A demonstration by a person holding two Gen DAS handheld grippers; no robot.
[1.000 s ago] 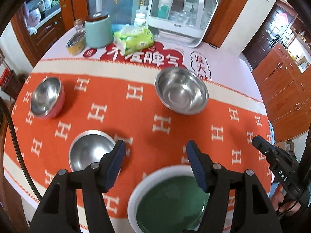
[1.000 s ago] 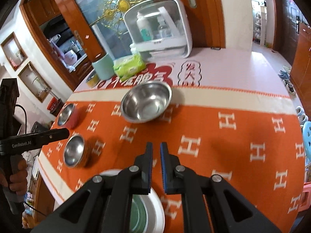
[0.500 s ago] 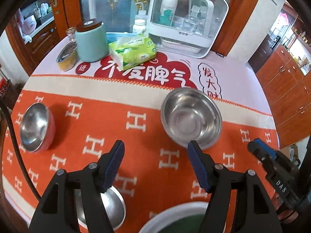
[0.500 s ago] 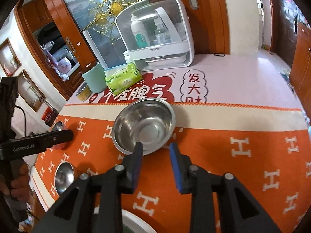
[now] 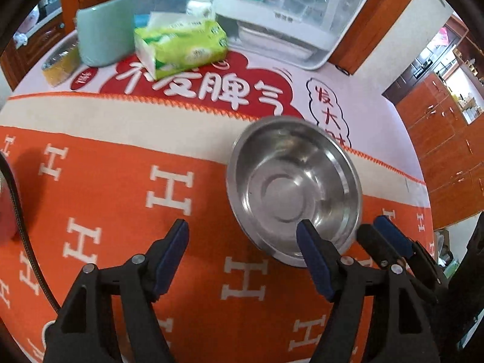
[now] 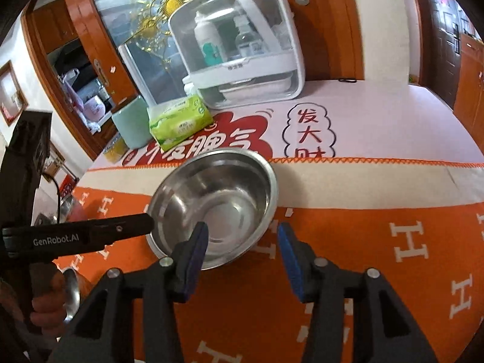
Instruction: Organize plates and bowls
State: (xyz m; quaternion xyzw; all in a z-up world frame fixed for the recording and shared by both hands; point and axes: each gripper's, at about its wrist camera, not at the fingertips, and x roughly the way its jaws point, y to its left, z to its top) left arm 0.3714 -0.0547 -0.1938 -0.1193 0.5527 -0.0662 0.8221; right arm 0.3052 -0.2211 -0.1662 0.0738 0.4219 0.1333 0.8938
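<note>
A large steel bowl (image 5: 295,187) sits empty on the orange tablecloth; it also shows in the right wrist view (image 6: 214,205). My left gripper (image 5: 242,236) is open just in front of the bowl, its right finger over the bowl's near rim. My right gripper (image 6: 242,239) is open, its left finger over the bowl's near edge and its right finger outside the rim. The right gripper's fingers show at the bowl's right in the left wrist view (image 5: 384,239). A pink-sided bowl (image 6: 72,208) and a small steel bowl (image 6: 71,287) lie far left, partly hidden.
At the table's back stand a green tissue pack (image 5: 181,45), a mint canister (image 5: 103,30), a tape roll (image 5: 59,63) and a white clear-lidded storage box (image 6: 239,54). The table edge curves away on the right. The left gripper body (image 6: 75,236) crosses the right wrist view.
Both grippers have moved forward to the large steel bowl. The right gripper has opened from nearly shut to wide. The green plate and small bowl have left the left wrist view.
</note>
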